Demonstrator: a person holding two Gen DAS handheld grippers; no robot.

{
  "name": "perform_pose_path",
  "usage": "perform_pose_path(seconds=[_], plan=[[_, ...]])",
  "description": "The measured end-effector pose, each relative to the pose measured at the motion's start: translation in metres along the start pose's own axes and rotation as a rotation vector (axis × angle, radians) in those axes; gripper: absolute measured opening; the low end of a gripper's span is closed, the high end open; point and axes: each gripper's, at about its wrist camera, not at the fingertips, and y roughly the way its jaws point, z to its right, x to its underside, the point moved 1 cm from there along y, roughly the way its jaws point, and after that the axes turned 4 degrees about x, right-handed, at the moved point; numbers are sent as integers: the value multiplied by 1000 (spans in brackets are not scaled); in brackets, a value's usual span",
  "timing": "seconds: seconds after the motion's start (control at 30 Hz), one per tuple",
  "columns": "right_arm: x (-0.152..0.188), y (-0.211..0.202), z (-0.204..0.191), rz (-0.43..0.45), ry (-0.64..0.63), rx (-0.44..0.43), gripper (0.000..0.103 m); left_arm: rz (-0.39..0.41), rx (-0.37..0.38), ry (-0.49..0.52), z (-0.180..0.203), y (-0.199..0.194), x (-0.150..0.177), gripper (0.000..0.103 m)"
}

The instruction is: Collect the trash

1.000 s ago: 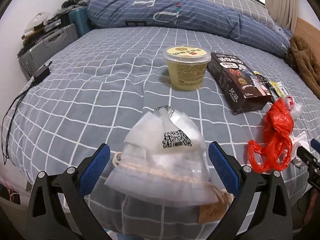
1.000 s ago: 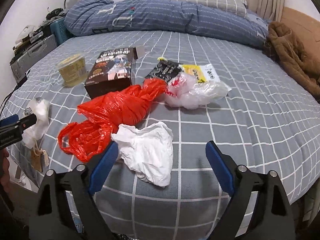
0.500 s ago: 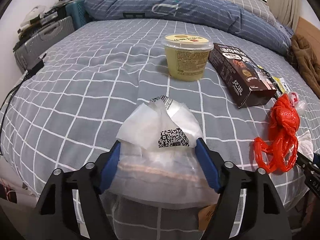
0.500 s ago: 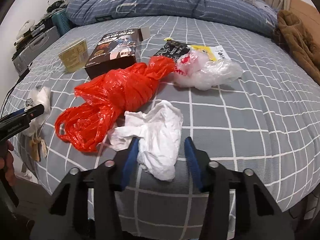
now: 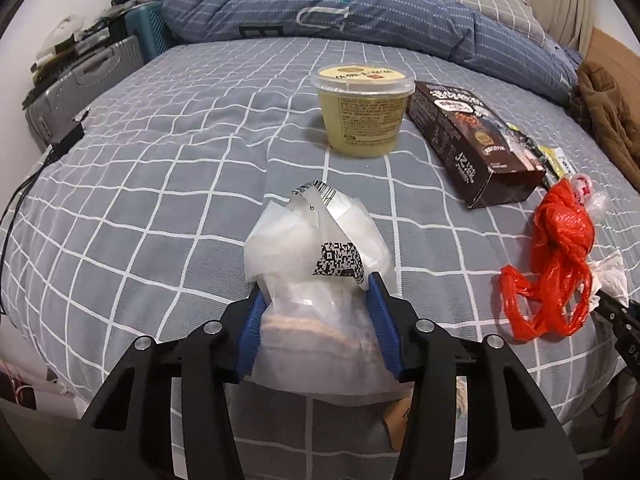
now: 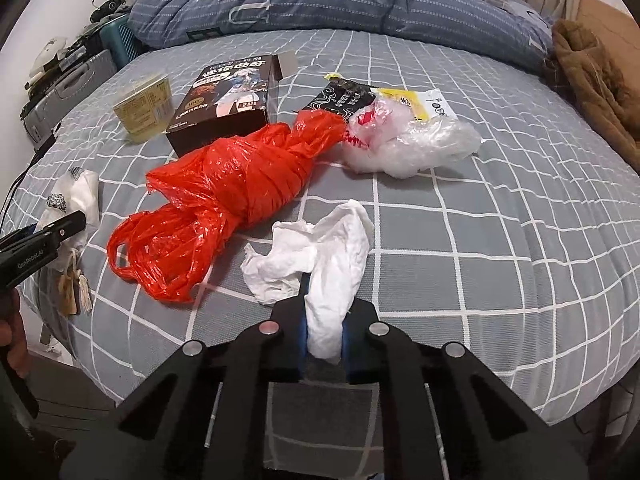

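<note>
While both grippers point down at the near edge of the bed, each has just been closing on a piece of trash; the left gripper has its blue fingers pressed against the two sides of a translucent white pouch with a black-and-white code label, so the pouch bulges between them and is clamped; the right gripper has its fingers drawn nearly together on the lower end of a crumpled white tissue, whose upper part fans out on the grey checked cover beyond the tips. The pouch lies at the front edge of the bed, with a cord and a brown tag hanging from it over the side; the tissue lies just beside a knotted red plastic bag, touching or almost touching its loose end. Behind the red bag are a dark brown box, a pale yellow lidded tub left of the box, a clear crumpled plastic bag and flat snack wrappers under it. A rolled blue duvet runs across the far end; a brown coat sits at the right edge; suitcases stand by the left wall.
</note>
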Motion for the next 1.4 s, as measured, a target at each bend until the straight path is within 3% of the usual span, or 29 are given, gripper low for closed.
perform_pose_path(seconds=[0.7,1.2,1.4], plan=[[-13,-58,-1,105,1,19,10,73,58,-4,14,-57,-8,46],[12,-91,-10,135,-16,9,10,103,133,17,35,-104,26,46],[24,-109,-14,153,-20,-11,10,117,116,23,41,-120,36,46]])
